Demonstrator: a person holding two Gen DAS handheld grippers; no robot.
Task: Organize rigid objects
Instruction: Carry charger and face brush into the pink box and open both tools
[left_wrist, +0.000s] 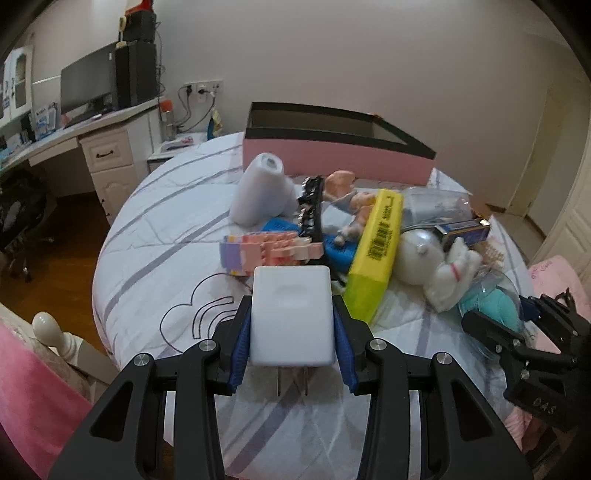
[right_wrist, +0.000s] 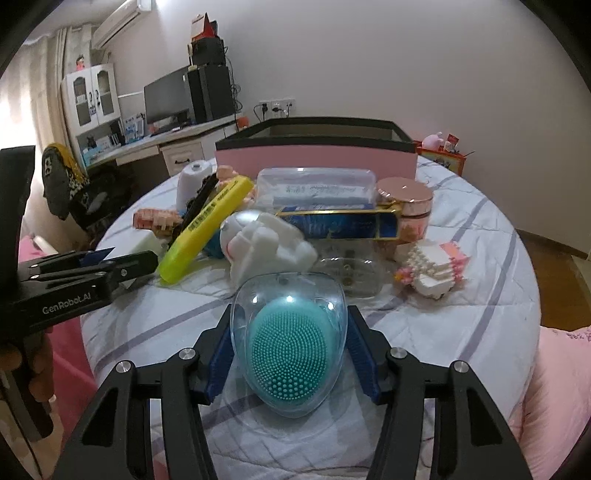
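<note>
My left gripper (left_wrist: 291, 306) is shut on a white plug-in charger (left_wrist: 291, 317), its blue pads against both sides and the prongs pointing back at the camera. It is held just above the striped quilt (left_wrist: 155, 229). My right gripper (right_wrist: 290, 332) is shut on a clear egg-shaped case with a teal bristled brush (right_wrist: 288, 350) inside, low over the quilt. Behind the pile of objects stands an open pink box with a black rim (left_wrist: 332, 155) (right_wrist: 314, 158). Each gripper shows in the other's view: the right gripper (left_wrist: 495, 314), the left gripper (right_wrist: 125, 260).
The pile holds a yellow box (left_wrist: 376, 251), a white roll (left_wrist: 258, 192), a pink brick model (left_wrist: 266, 251), a white plush toy (left_wrist: 443, 269), a blue carton (right_wrist: 340, 221), a rose-gold jar (right_wrist: 406, 199) and a white brick model (right_wrist: 436, 266). A desk (left_wrist: 92, 129) stands far left.
</note>
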